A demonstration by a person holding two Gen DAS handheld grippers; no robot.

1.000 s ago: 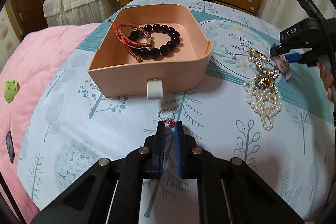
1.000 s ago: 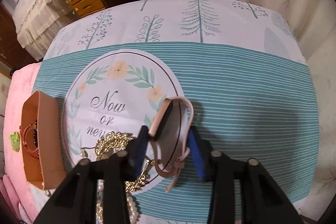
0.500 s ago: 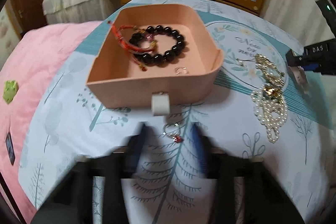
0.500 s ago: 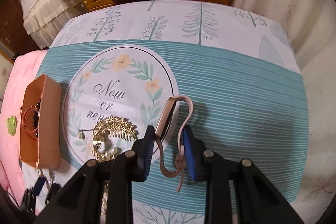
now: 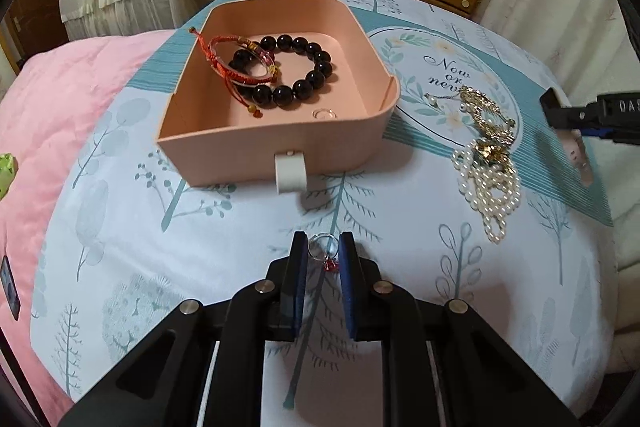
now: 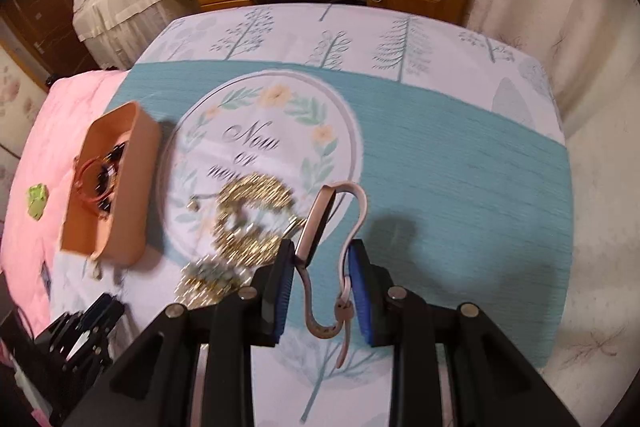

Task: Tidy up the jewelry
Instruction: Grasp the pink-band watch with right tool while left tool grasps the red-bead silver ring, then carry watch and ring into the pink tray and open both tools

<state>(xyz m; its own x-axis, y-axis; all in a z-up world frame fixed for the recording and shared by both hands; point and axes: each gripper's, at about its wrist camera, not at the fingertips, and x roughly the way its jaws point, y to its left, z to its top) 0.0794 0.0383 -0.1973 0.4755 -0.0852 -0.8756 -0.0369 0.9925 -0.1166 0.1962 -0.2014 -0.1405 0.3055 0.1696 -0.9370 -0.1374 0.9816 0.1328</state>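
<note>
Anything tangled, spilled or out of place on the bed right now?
Yes: the pearl strands and gold chains lie in one tangled heap on the bedspread, right of the pink tray, not in it. The tray's bracelets overlap too. Nothing looks damaged.

Blur and cut-offs

Right wrist view smears the gold chains (image 6: pixel 252 219) and bracelets in the pink tray (image 6: pixel 120 187); the right gripper (image 5: pixel 576 119) is cropped in the left view.
</note>
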